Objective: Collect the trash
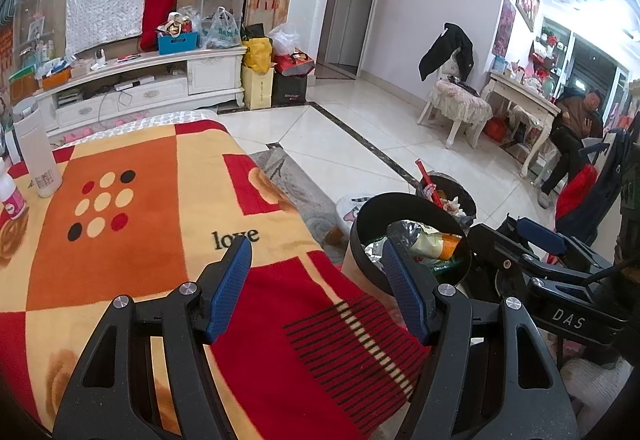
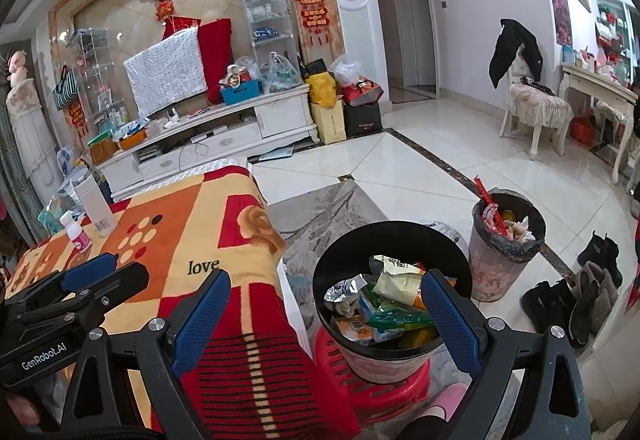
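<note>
Hovering beside the black-rimmed bin [image 2: 390,324], both tools were empty: the left hand-held gripper [image 1: 316,288] had its blue pads spread apart with nothing between them, above the blanket-covered table [image 1: 160,200] just left of the bin, and the right hand-held gripper [image 2: 324,316] also stood spread, its left finger over the blanket edge and its right finger in front of the bin's near rim, pinching nothing

The bin stood on a red plastic stool [image 2: 372,380] touching the table's right edge, and it was filled nearly to the rim with trash [image 2: 384,300]: crumpled foil, a pale packet, green and orange wrappers, a small carton with printed text. In the left wrist view the same bin [image 1: 368,240] appeared right of the blanket, with the right tool's body beyond it to the right

Farther from the table than the bin, on the tiled floor, a second grey bin [image 2: 504,252] with a dark liner stood apart, holding a red stick-like packet and crumpled paper. Right of that, dark boots [image 2: 576,292] lay on the floor

On the table, well away from the bin at the far left corner, a tall white bottle [image 1: 38,156] stood upright with a small white bottle bearing a pink label [image 1: 12,196] just beside it. The word "love" [image 1: 235,238] was printed on the blanket between those bottles and the bin
</note>
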